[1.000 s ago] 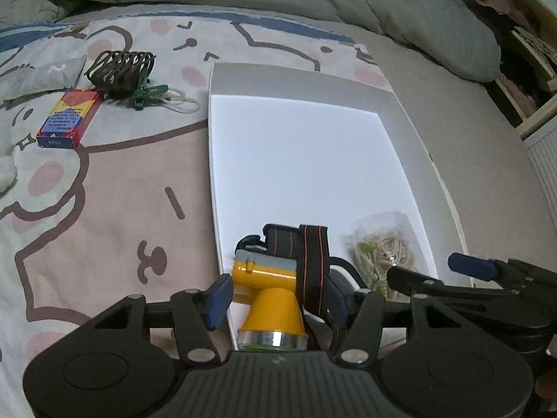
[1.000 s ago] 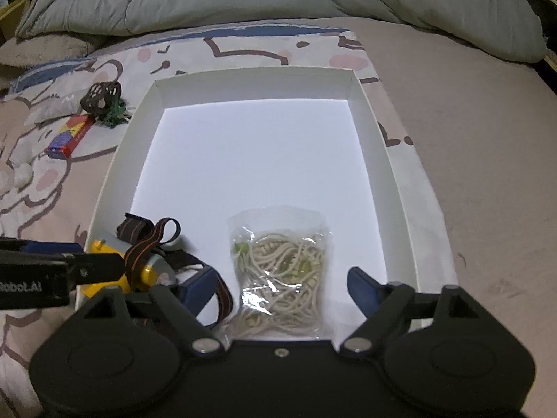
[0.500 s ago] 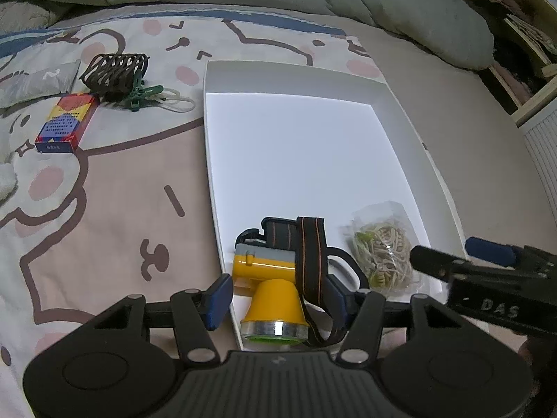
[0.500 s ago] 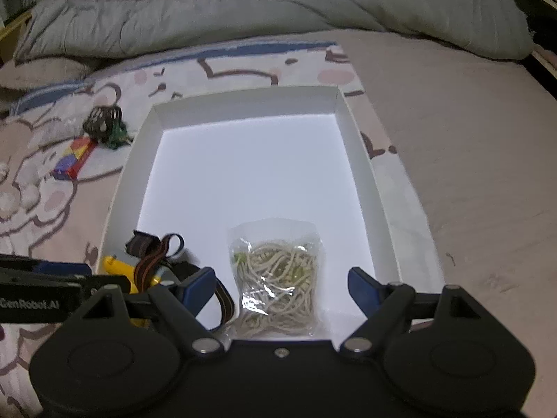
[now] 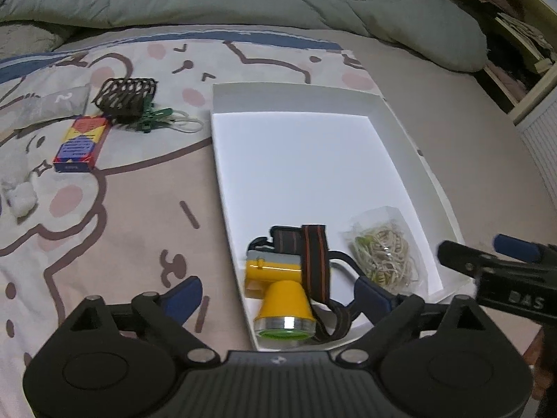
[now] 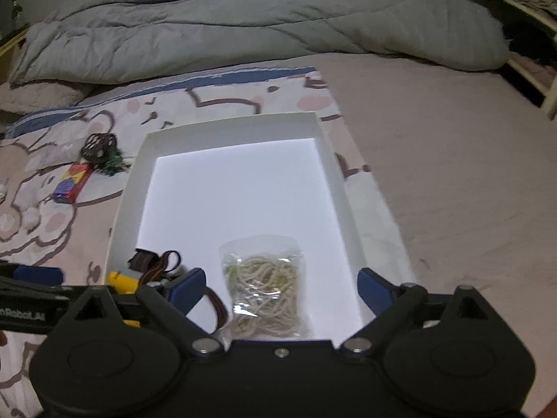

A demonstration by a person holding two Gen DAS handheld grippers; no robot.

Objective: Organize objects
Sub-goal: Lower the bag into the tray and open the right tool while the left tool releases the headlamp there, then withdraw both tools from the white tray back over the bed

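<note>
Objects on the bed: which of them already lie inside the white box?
The yellow headlamp and the bag of rubber bands, both at the white box's near end; the rest lie outside.

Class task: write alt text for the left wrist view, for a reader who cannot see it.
A yellow headlamp and a bag of rubber bands lie in a white tray on a bed, between the open left gripper. A colourful small box and a dark hair clip lie outside.

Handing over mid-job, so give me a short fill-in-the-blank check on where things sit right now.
1. The yellow headlamp lies inside the white ____.
2. In the white box, the thing lying beside the headlamp is the bag of ____ bands.
3. The left gripper stands ____ around the headlamp, not pressing it.
4. The colourful small carton lies on the bedsheet, ____ the box.

Missing words: box; rubber; open; outside
</note>
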